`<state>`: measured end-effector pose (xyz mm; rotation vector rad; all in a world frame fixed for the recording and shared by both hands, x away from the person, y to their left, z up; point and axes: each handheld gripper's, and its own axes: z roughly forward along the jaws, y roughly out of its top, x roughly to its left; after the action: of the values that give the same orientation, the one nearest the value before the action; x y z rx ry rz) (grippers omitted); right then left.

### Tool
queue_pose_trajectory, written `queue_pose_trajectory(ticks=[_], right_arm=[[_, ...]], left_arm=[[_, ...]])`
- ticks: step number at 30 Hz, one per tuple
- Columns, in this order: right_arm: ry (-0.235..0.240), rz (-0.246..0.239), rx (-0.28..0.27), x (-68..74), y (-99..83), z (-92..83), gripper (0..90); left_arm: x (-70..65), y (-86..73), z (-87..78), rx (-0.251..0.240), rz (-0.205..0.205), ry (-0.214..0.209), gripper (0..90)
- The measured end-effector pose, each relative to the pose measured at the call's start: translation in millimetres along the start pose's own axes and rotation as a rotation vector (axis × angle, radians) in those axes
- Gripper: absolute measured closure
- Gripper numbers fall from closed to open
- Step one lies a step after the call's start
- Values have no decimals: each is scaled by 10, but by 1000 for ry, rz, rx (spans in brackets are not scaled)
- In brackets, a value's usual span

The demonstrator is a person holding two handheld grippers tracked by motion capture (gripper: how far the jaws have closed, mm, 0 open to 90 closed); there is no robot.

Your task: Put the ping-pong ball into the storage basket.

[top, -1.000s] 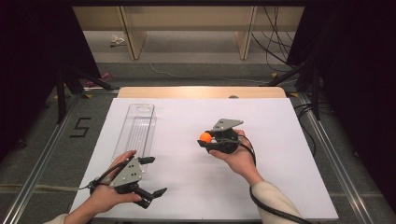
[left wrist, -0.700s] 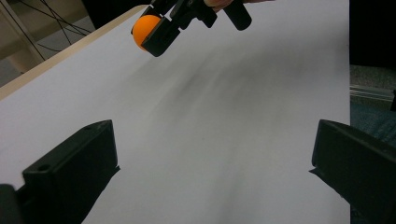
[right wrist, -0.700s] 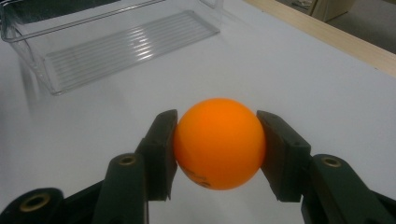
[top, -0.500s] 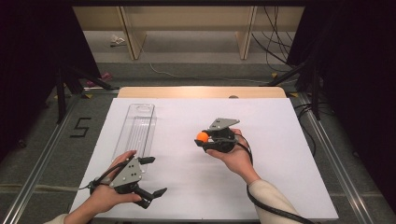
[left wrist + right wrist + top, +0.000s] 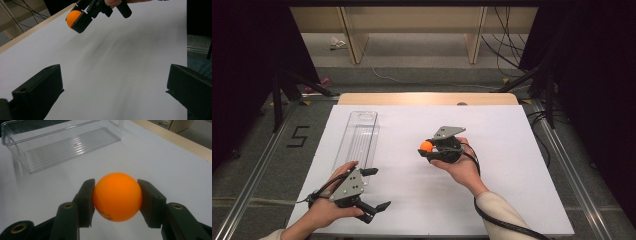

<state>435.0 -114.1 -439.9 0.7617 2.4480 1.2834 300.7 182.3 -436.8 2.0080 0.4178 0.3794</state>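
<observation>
Item: small smooth orange plastic ball [image 5: 117, 196], glossy, round, of table-tennis type. Held clear of the white table sheet [image 5: 512, 150], just right of centre in the high view, pinched across its widest part between the two black pads of the right gripper [image 5: 117, 200]; pads [image 5: 86, 200] pressed on opposite sides, ball bulging forward past them.

Handling, as judged: very light, hollow, stiff but thin-walled; likely to dent under hard squeeze, likely to squirt out if gripped off-centre (smooth curved skin, little friction). Best taken at the equator, as here, with modest pressure. Prone to roll and bounce once released onto a flat surface.

Left gripper [image 5: 374, 192]: lower left of the high view, jaws spread wide, nothing between them.

Accompanying: long clear ribbed plastic tray [image 5: 359, 137], empty, upper left of the sheet, well apart from the ball.

Markings: faint dark print low on the ball's front, too small to read. Black numeral "5" [image 5: 298, 136] taped on the grey floor, left of the table.
</observation>
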Motion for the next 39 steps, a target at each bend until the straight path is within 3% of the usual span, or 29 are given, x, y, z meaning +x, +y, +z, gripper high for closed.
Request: queue_pose_trajectory(ticks=[39], right_arm=[[20,-4,-6,44,75,108,516]], left_arm=[[-1,0,0,0,0,-1,0]])
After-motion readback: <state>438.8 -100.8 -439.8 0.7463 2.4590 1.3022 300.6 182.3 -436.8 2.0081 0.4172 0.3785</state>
